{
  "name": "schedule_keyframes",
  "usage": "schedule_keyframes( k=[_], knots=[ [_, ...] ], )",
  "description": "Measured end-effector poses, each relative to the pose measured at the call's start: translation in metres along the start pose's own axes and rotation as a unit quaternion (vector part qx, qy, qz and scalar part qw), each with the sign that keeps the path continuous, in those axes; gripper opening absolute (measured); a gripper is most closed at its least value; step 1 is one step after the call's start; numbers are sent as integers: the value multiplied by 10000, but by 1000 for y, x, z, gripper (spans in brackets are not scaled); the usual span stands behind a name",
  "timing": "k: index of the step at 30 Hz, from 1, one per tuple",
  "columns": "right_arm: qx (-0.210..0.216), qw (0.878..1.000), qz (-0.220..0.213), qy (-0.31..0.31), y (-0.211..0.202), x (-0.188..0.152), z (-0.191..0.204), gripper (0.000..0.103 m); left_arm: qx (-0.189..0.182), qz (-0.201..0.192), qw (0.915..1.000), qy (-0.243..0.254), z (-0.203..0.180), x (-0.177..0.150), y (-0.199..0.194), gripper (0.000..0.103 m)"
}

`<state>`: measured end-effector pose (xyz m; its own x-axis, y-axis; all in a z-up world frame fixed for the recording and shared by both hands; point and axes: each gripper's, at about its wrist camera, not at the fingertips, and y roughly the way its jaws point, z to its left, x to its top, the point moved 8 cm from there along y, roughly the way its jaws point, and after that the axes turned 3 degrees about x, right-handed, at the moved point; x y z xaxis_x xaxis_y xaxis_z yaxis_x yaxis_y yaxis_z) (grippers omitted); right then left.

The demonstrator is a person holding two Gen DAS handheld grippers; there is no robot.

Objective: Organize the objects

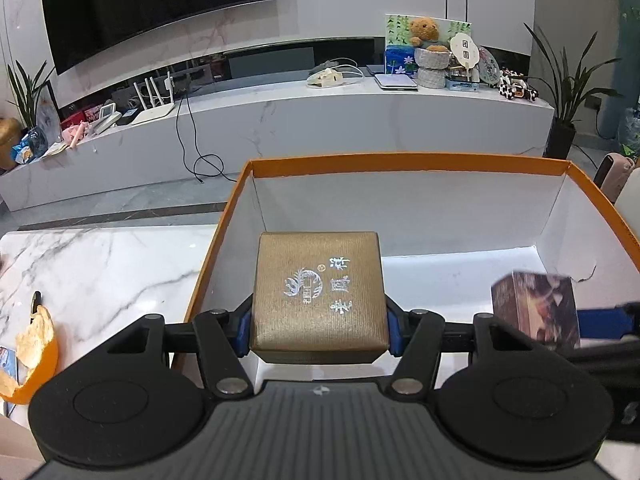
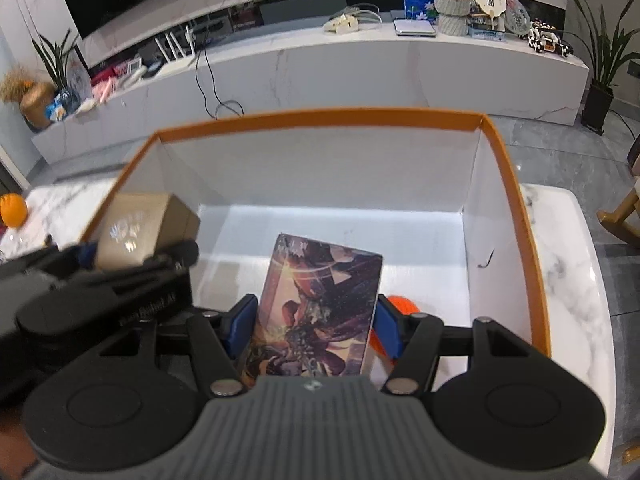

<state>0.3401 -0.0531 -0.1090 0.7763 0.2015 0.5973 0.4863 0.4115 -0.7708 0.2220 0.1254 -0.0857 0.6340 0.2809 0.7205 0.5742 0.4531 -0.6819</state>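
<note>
My left gripper is shut on a gold-brown square box with silver characters, held over the near left part of a large open box with orange outside and white inside. My right gripper is shut on a tall printed card box with dark purple artwork, held inside the same orange box. The card box also shows at the right of the left wrist view. The gold box and left gripper show at the left of the right wrist view.
The orange box stands on a white marble table. Orange peel lies at the table's left. An orange thing lies under my right gripper. A whole orange sits far left. A TV console stands beyond.
</note>
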Motion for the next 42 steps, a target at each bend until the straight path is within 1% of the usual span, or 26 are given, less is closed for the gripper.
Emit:
schedule_keyframes(
  k=[2,8,9,11,12,14,17,23,28,33,37,42],
  knots=[
    [-14,10000,74,-40,4,-5,-1,64,-81,-13,9999,-68,2,1,1,68],
    [10,9997,193,-152,11,-12,7,64,-87,8,10000,-39,2,1,1,69],
    [21,9997,199,-166,11,-13,8,64,-123,-7,9999,-64,2,2,1,74],
    [14,9995,224,-206,12,-14,10,64,-188,-12,9998,-110,2,2,0,79],
    [-2,9994,241,-230,13,-14,11,63,-208,-21,9997,-129,2,2,-1,80],
    [-26,9995,193,-244,12,-14,10,63,-242,2,9996,-165,2,2,-1,80],
    [-69,9996,125,-224,8,-12,8,67,-343,50,9991,-244,3,3,-1,80],
    [-92,9998,81,-178,4,-8,4,67,-430,14,9987,-274,5,4,-8,80],
    [-59,9999,13,-162,-2,-4,4,67,-396,-30,9990,-224,7,4,-14,80],
    [-49,9998,-41,-196,-7,-1,6,67,-602,-6,9975,-376,10,4,-23,80],
    [-33,9997,-108,-213,-15,0,7,67,-583,-63,9977,-353,15,6,-35,80],
    [19,9992,-230,-315,-32,0,14,67,-808,-68,9948,-620,23,3,-52,80]
  ],
)
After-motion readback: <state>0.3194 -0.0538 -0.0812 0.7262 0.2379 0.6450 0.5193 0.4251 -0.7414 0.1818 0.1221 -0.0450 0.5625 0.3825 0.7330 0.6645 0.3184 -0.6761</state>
